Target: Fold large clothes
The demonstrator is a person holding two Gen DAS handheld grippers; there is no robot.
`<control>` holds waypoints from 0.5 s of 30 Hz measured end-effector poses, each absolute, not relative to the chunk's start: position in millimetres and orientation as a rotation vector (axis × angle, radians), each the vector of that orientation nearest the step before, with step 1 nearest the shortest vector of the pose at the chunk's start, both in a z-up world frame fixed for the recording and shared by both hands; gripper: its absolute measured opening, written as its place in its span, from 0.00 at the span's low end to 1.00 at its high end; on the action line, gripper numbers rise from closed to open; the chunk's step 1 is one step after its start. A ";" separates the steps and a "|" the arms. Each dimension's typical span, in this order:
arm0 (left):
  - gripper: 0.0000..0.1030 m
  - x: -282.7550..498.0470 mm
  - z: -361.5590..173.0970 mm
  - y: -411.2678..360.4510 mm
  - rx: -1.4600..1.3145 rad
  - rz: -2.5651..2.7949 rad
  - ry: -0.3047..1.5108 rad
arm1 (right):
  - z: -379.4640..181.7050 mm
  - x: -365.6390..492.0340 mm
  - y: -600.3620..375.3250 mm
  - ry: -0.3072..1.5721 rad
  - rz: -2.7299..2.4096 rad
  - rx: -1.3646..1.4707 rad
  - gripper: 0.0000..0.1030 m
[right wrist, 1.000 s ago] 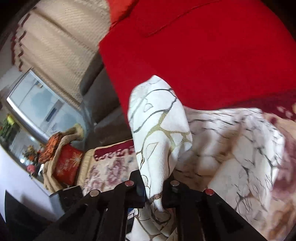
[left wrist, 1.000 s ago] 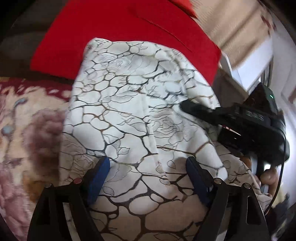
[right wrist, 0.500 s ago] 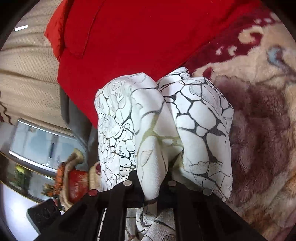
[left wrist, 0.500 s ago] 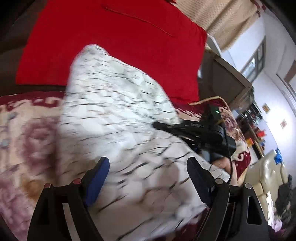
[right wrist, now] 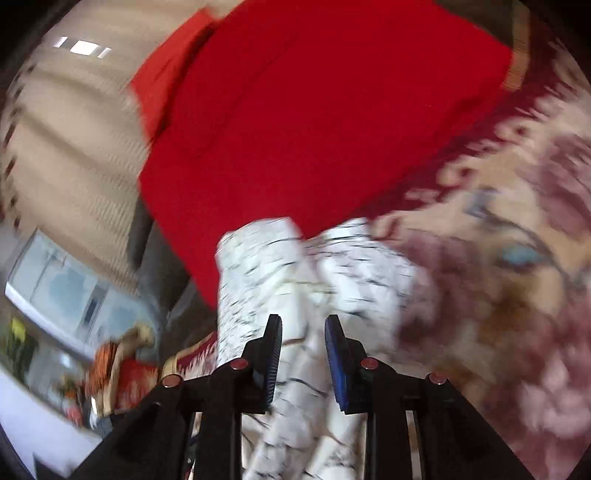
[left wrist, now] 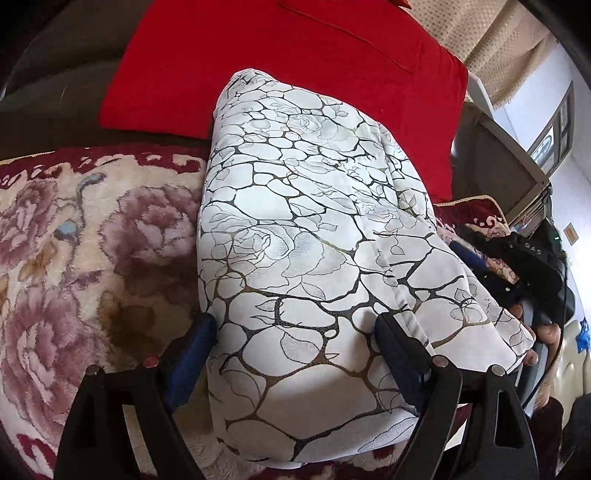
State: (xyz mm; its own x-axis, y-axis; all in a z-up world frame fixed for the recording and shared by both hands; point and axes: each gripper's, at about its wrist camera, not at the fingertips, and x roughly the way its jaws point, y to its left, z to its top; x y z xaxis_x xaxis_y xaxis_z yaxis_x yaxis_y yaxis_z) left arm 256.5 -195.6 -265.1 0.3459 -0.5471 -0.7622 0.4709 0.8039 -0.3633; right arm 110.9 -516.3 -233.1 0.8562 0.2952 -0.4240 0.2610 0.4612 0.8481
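White garment with a black and gold crackle print and faint rose outlines, folded into a thick oblong bundle, lying on a plush floral blanket in cream, mauve and dark red. Far end of the bundle resting against a red cushion that leans on a dark sofa back. Beige curtain at upper right of the left wrist view, a window beyond it.

Left gripper over the near end of the bundle, jaws set wide, one blue pad at the bundle's left edge and the other on top of the cloth toward its right side; cannot tell whether either pad presses the fabric, nothing pinched between them. At the far right of this view, the right gripper's black body beside the bundle's right edge, with fingertips of the person's hand on its grip.

Right wrist view heavily blurred. Right gripper with jaws opening, a narrow fold of the white garment running up between the blue ribbed pads, a small gap visible on each side of the cloth, so loose rather than clamped. Ahead of it two rounded humps of the same fabric, the red cushion behind, floral blanket to the right
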 end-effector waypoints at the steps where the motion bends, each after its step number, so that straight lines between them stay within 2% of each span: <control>1: 0.85 255.8 -264.1 -192.1 -0.087 -0.663 1.022 | -236.8 111.5 -518.8 0.579 0.020 1.135 0.27; 8: 0.86 256.2 -267.8 -187.6 -0.085 -0.682 1.010 | -261.5 139.5 -509.2 0.600 0.098 1.292 0.27; 15: 0.86 261.8 -278.8 -178.0 -0.133 -0.702 1.005 | -259.5 188.5 -463.3 0.545 0.466 1.429 0.27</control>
